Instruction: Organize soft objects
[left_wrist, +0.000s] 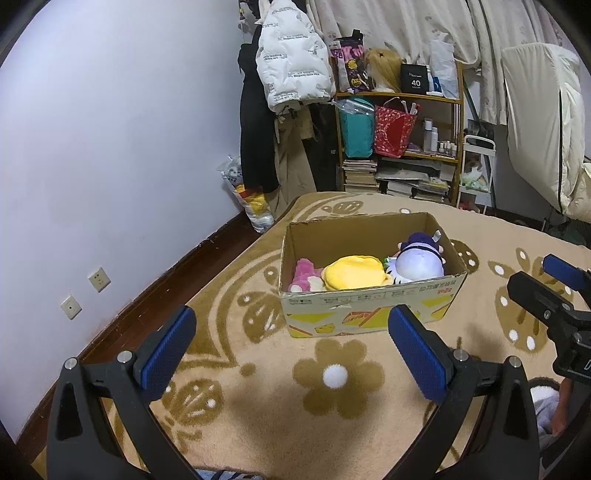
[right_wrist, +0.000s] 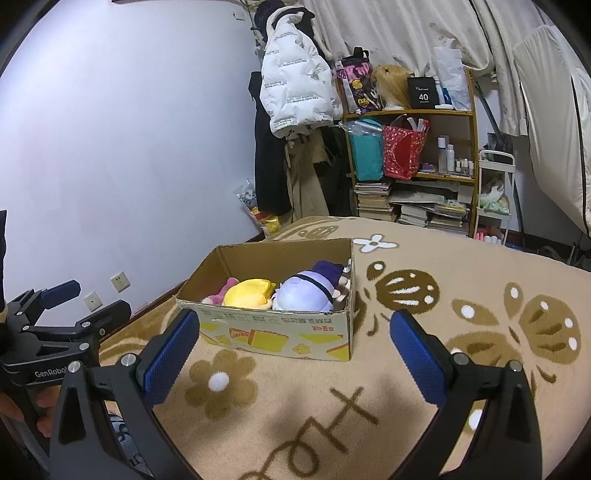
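Beige carpet (left_wrist: 258, 424) with brown flower and butterfly patterns, spread beside a lavender wall (left_wrist: 110, 147). On it, an open cardboard box (left_wrist: 369, 314), holding three plush toys side by side: pink plush (left_wrist: 301, 275) at the left end, yellow plush (left_wrist: 354, 271) in the middle, purple-and-white plush doll (left_wrist: 417, 258) at the right end, touching one another. Near the box and short of its front wall, left tool (left_wrist: 291, 354) held low over the carpet, pointed forward, blue pads wide apart, nothing between them. Just beside it, right tool (right_wrist: 295, 358) in the same pose, pads likewise spread and empty, box straight ahead. Farther back, wooden shelf (left_wrist: 458, 110) with bags, bottles and stacked books; white puffer jacket (left_wrist: 291, 62) hanging to its left; curtains (left_wrist: 406, 22) behind.
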